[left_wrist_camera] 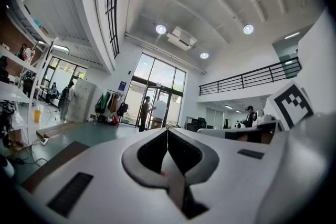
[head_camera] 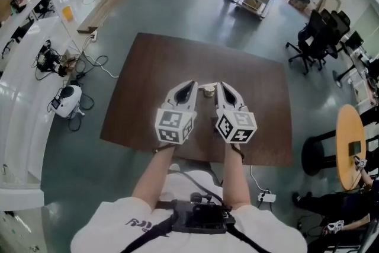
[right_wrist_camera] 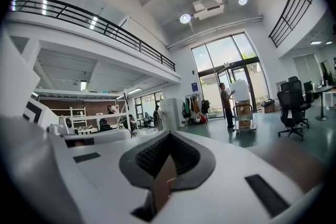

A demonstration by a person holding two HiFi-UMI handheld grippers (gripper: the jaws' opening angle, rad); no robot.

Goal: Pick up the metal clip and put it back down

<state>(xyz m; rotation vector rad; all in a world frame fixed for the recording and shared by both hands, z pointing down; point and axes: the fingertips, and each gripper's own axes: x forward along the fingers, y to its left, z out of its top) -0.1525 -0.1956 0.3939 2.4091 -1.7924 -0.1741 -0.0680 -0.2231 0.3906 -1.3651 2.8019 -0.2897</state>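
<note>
Though it shows only small in the head view, a pale shiny piece, probably the metal clip [head_camera: 208, 90], lies on the dark brown rectangular table [head_camera: 148, 86]. It sits just beyond the tips of the white left gripper [head_camera: 193, 85] and the white right gripper [head_camera: 220, 86], between the two. Each gripper's jaws are pressed together on nothing.

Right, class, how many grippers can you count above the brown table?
2. The left gripper and the right gripper are side by side over the middle of the table; none seems hidden.

The person wears a white T-shirt [head_camera: 112, 223] under a black chest harness [head_camera: 204, 218].
</note>
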